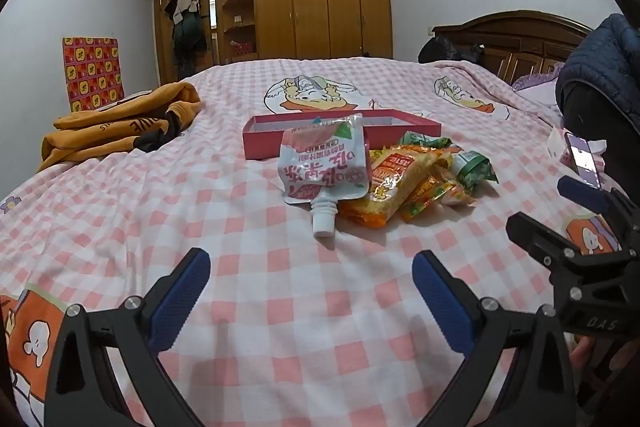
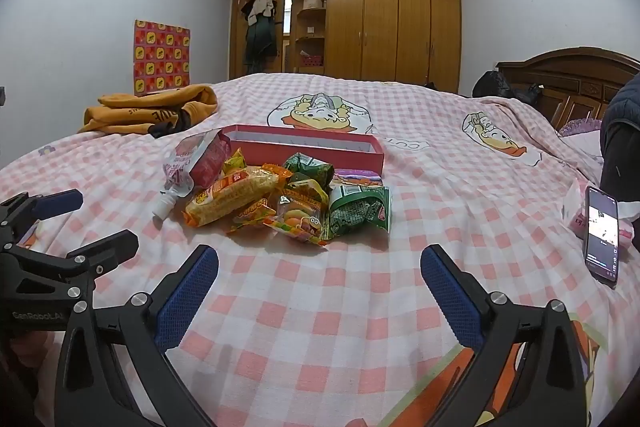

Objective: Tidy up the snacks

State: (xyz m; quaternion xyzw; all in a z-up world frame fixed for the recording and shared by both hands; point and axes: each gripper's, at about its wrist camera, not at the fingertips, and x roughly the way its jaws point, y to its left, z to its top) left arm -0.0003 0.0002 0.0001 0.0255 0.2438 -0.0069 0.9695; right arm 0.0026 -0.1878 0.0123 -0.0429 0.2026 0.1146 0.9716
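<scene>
So far nothing looks sorted. Red box (image 2: 362, 155) sits open on the checked bedspread (image 1: 280, 307); what shows of its inside looks bare. Snack pile lies just in front of it, touching its near wall: white spouted pouch (image 1: 324, 163) leaning on the box edge, orange noodle packet (image 2: 232, 197), gummy bag (image 2: 298, 221), green packets (image 2: 356, 213). All remain to be placed, by my reading.

Left gripper (image 1: 312, 301): jaws wide apart, holding nothing, short of the pile. Right gripper (image 2: 320, 301): same, spread and empty, touching nothing. Phone (image 2: 602, 237) lies well to the right.

The left tool (image 1: 310, 297) hovers wide open before the spouted pouch (image 1: 324, 163) and red box (image 1: 340, 133).
</scene>
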